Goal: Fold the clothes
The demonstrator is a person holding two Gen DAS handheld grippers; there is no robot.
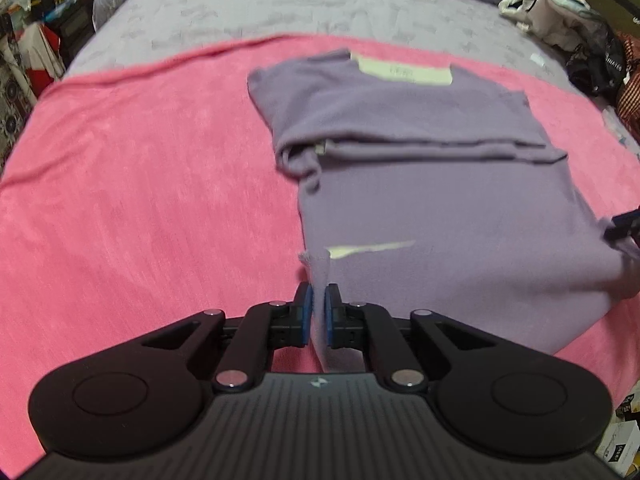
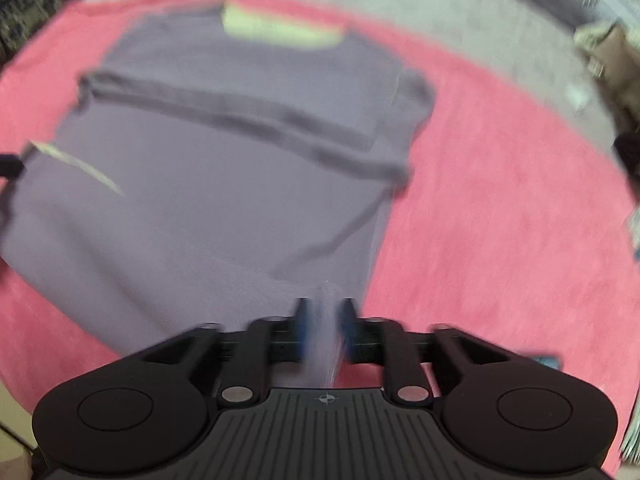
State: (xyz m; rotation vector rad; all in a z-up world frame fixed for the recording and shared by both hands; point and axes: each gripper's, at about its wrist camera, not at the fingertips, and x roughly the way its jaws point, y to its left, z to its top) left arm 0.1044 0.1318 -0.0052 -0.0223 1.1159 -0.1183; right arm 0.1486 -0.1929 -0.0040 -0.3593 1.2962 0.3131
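Observation:
A purple T-shirt (image 1: 440,184) with a pale yellow collar patch lies partly folded on a pink blanket (image 1: 140,200). Its sleeves are folded in across the chest. My left gripper (image 1: 318,300) is shut on the shirt's near left hem corner and lifts it. My right gripper (image 2: 325,312) is shut on the near right hem corner of the shirt (image 2: 208,160), also raised. The right wrist view is blurred by motion. The right gripper's tip shows at the left view's right edge (image 1: 624,226).
The pink blanket (image 2: 500,220) covers a grey bedspread (image 1: 280,4). A heap of clothes and bags (image 1: 560,24) sits at the bed's far right. Cluttered shelves (image 1: 36,8) stand beyond the bed's left side.

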